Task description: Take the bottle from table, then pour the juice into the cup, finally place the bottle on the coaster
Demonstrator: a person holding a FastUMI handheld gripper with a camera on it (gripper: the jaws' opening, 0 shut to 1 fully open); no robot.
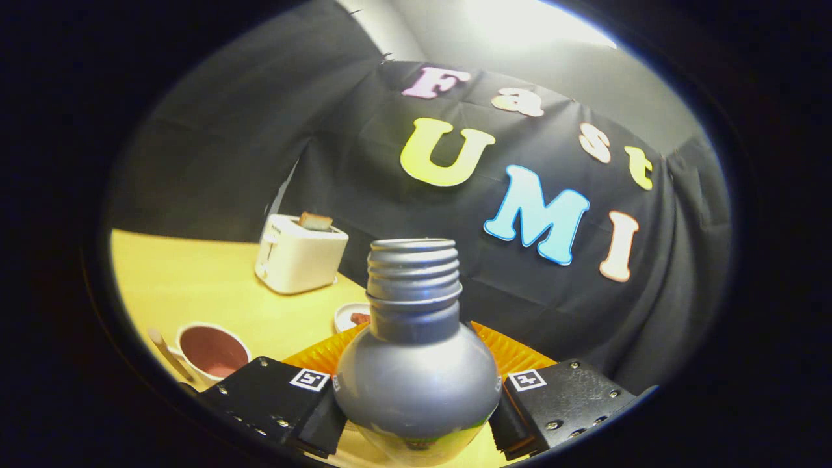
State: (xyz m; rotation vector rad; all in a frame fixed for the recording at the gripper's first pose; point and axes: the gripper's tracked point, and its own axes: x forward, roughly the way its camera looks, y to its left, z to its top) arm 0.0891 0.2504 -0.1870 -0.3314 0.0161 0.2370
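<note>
Bright light is spilling in at the top centre, blowing out to white glare. The yellow wooden table (195,279) is glowing warmly; fisheye curvature is bending everything outward, and the lower part is darkening.

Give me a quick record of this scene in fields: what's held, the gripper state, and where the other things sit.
held: silver bottle, uncapped, upright
gripper: gripper, both fingers pressed on the bottle's body
cup: cup to the left of the fingers, dark liquid inside
coaster: orange coaster just behind the bottle
toaster: toaster beyond the cup, bread in its slot
dish: small dish between toaster and bottle
surface: yellow table
</note>
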